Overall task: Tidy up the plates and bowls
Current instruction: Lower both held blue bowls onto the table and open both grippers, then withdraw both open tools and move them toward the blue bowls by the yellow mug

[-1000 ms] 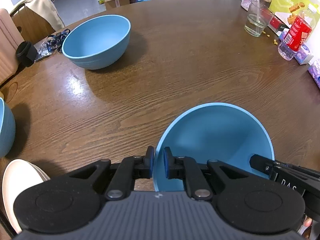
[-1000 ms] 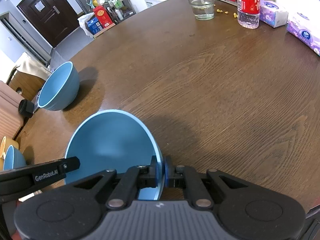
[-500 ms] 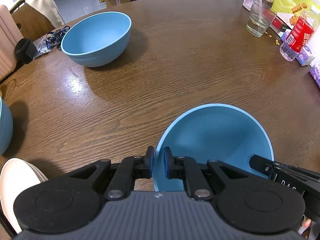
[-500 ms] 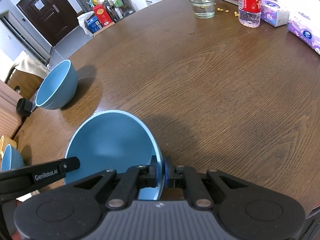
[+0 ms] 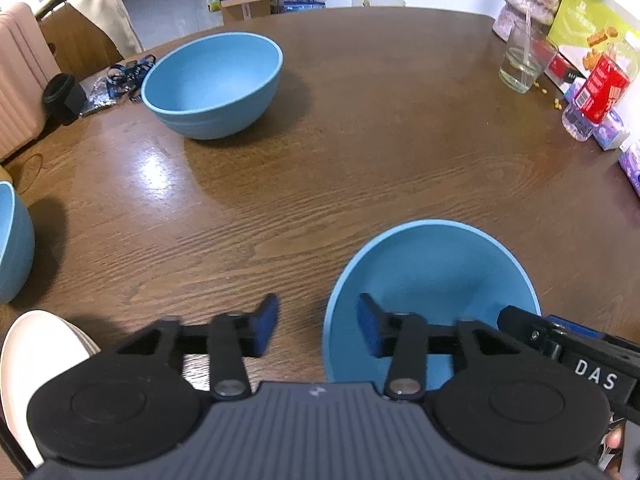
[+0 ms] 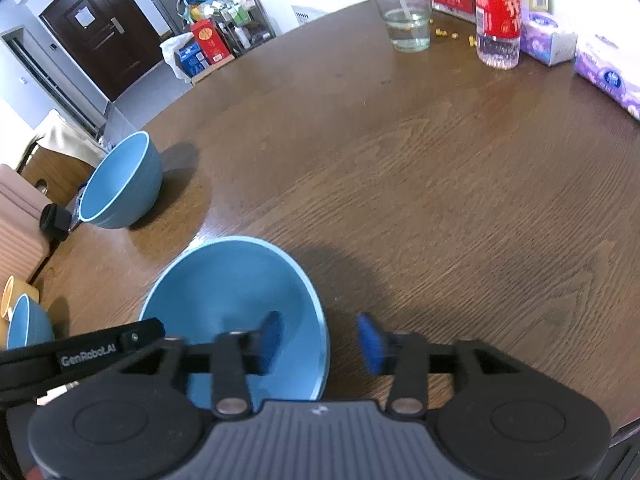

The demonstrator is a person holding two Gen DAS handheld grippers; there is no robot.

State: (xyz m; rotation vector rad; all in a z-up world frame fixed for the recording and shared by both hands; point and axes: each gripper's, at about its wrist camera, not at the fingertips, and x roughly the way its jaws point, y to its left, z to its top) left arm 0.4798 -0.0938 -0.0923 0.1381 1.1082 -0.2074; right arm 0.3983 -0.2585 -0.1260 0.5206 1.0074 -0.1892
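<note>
A blue bowl point(image 5: 432, 276) sits on the brown wooden table point(image 5: 360, 160) right in front of me. My left gripper point(image 5: 318, 326) straddles its left rim and its jaws are opening, the blue pads standing off the rim on either side. My right gripper point(image 6: 320, 340) straddles the same bowl's point(image 6: 232, 292) right rim, also opening with its pads clear of the rim. A second blue bowl point(image 5: 212, 80) stands at the far left of the table. A third blue bowl point(image 5: 12, 244) and a cream plate point(image 5: 32, 360) lie at the left edge.
A drinking glass point(image 6: 408, 20), a red-labelled bottle point(image 6: 496, 12) and tissue packs point(image 6: 608, 76) line the far right edge. Chairs and a black cup point(image 5: 60, 96) stand beyond the left edge. Bare wood lies between the two bowls.
Both grippers went from shut on the bowl's rim to open. The bowl tipped down from its tilt and now rests flat on the table.
</note>
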